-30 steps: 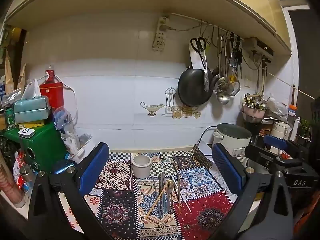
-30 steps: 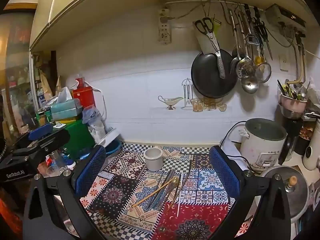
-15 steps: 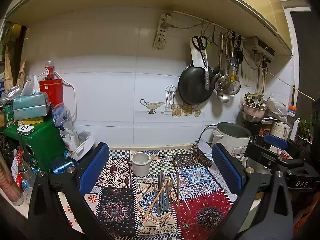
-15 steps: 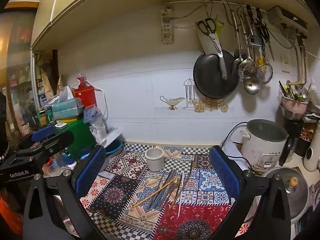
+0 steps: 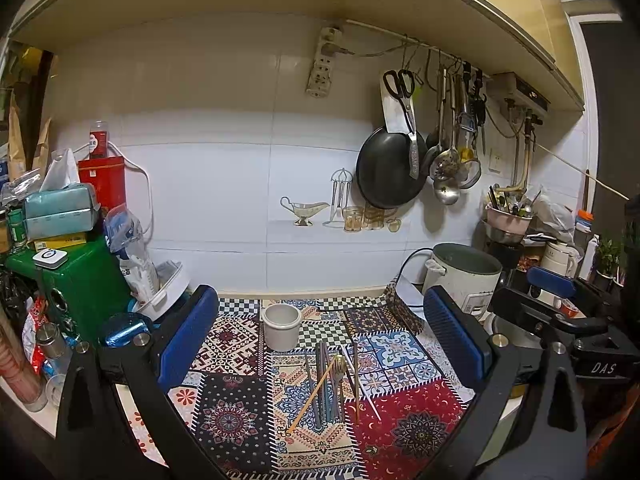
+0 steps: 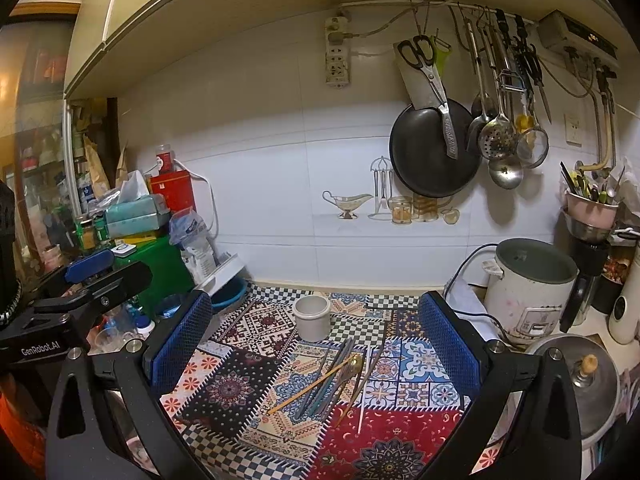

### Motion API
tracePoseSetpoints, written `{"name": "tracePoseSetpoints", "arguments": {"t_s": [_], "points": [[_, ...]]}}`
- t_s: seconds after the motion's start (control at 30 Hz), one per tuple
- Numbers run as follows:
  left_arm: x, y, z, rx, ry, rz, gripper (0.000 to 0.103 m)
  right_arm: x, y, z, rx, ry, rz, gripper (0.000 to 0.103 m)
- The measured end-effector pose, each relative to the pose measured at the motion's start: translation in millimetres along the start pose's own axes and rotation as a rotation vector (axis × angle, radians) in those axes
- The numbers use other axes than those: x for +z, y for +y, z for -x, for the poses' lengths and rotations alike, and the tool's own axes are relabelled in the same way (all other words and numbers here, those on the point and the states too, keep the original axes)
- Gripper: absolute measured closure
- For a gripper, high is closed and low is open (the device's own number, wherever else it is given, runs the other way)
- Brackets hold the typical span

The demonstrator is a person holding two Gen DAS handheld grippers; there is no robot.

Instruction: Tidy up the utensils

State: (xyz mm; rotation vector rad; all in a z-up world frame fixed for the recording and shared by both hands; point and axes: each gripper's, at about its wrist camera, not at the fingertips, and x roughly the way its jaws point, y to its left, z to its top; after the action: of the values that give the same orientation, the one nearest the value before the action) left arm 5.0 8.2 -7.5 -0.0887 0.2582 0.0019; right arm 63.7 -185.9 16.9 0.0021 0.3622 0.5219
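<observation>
A loose pile of utensils (image 5: 332, 380) lies on a patterned patchwork cloth (image 5: 240, 412): several chopsticks and a gold fork. The pile also shows in the right wrist view (image 6: 332, 380). A small white ceramic cup (image 5: 281, 326) stands upright and empty just behind it, also in the right wrist view (image 6: 312, 317). My left gripper (image 5: 320, 344) is open and empty, held above the near side of the cloth. My right gripper (image 6: 316, 340) is open and empty at much the same height. Each gripper shows at the edge of the other's view.
A rice cooker (image 6: 532, 284) with a cable stands at the right, a pot lid (image 6: 576, 376) in front of it. A green box (image 5: 68, 280) with tissues, bags and jars crowds the left. A pan (image 6: 434, 152), scissors and ladles hang on the tiled wall.
Both grippers have drifted slightly; the view has tilted up a little. Nothing on the cloth has moved and both grippers stay open.
</observation>
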Motion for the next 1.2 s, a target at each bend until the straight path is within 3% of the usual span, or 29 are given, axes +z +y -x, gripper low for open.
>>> {"name": "tracePoseSetpoints", "arguments": {"t_s": [1.2], "points": [[1.1, -0.5, -4.2, -0.006, 0.011, 0.005, 0.0, 1.5, -3.6, -1.4, 0.003, 0.0, 0.003, 0.0]]}}
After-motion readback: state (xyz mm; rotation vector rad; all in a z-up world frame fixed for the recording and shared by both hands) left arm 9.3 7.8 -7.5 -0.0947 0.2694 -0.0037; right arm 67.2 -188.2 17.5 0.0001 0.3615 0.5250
